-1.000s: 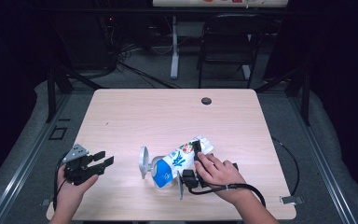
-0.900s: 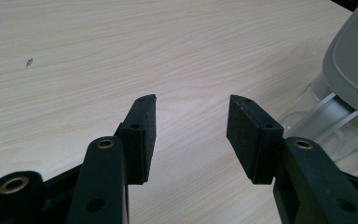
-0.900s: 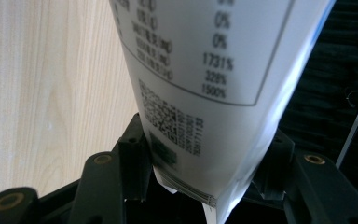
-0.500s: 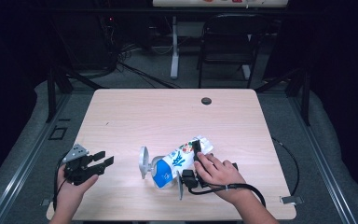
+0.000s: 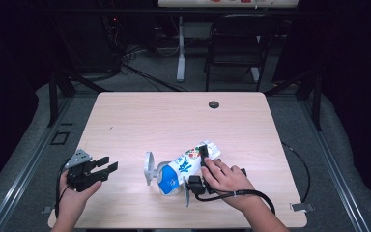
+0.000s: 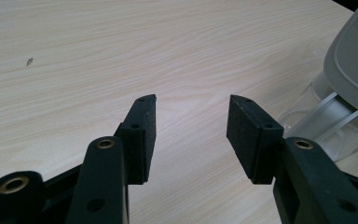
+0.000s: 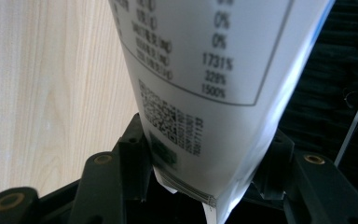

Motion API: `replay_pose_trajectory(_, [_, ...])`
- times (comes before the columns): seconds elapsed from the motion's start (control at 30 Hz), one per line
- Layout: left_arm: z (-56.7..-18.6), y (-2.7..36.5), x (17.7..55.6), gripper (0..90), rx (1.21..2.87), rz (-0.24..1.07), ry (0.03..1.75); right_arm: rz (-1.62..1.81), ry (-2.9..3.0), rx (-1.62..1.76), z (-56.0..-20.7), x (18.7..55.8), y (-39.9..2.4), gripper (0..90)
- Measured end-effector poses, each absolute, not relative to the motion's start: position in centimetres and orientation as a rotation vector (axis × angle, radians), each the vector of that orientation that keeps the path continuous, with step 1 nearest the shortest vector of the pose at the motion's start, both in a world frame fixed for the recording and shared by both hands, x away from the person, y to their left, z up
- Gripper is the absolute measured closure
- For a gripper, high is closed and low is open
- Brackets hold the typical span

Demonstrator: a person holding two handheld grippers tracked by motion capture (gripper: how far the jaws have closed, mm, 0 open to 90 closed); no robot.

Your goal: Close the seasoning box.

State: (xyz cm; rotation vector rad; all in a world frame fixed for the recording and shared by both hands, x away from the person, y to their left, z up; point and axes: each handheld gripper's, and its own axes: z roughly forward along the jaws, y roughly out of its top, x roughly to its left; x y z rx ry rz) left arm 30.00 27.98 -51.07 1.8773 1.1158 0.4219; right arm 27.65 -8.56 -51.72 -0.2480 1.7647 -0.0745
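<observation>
High view: right gripper [image 5: 204, 164] clamped around milk carton [image 5: 183, 166], left gripper [image 5: 107, 166] spread wide over table [image 5: 174, 121]

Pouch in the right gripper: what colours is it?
The pouch is white with a blue lower part and small red-green print, best seen in the high view.

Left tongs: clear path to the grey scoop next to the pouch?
Probably yes. The left tongs are open, with bare table between them and the scoop; the pouch lies beyond it.
</observation>
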Motion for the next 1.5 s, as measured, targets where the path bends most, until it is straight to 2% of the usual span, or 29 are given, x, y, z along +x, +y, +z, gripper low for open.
replay_pose_trajectory(1.5, [-51.07, 28.04, 30.0, 52.9, 1.873, 0.417, 1.119, -0.079, 1.757, -0.269, -51.67, 27.7, -8.52, 48.7])
